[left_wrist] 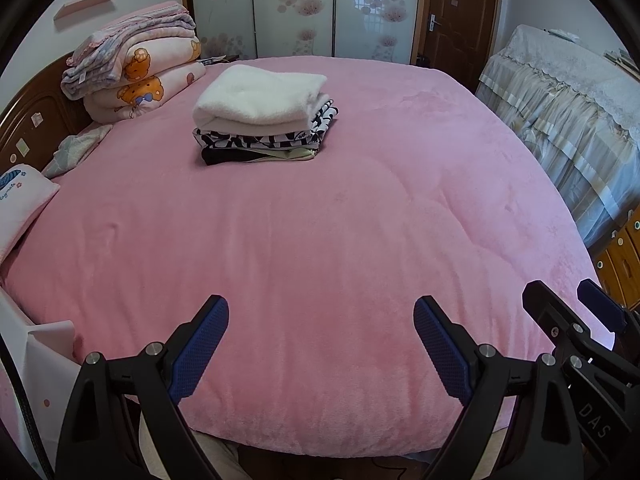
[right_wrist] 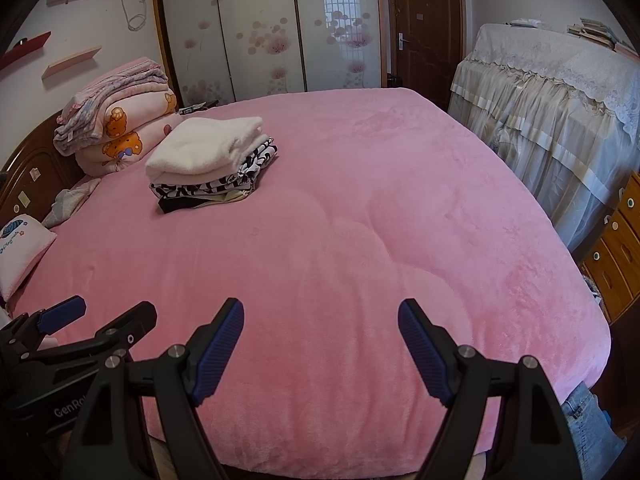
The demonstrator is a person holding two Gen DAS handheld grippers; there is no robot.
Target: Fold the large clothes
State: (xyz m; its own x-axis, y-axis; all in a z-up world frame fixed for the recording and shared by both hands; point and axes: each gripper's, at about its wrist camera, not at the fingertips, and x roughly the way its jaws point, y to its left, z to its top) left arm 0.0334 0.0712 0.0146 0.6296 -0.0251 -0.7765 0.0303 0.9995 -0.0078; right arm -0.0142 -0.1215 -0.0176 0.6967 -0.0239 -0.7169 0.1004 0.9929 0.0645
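Observation:
A stack of folded clothes (left_wrist: 264, 120) sits on the pink bed (left_wrist: 320, 240), far left of centre: a white fleece on top, black-and-white patterned pieces under it, a dark one at the bottom. It also shows in the right wrist view (right_wrist: 212, 164). My left gripper (left_wrist: 320, 328) is open and empty above the bed's near edge. My right gripper (right_wrist: 320, 332) is open and empty beside it, and shows in the left wrist view (left_wrist: 568, 300). The left gripper shows in the right wrist view (right_wrist: 104, 312). Blue denim (right_wrist: 588, 420) hangs off the bed's near right edge.
Folded quilts (left_wrist: 136, 68) are piled at the headboard (left_wrist: 28, 128), with pillows (left_wrist: 20, 204) along the left. A lace-covered piece of furniture (left_wrist: 560, 104) and wooden drawers (left_wrist: 624, 256) stand right of the bed. Wardrobe doors (left_wrist: 296, 8) and a brown door (left_wrist: 460, 12) are behind.

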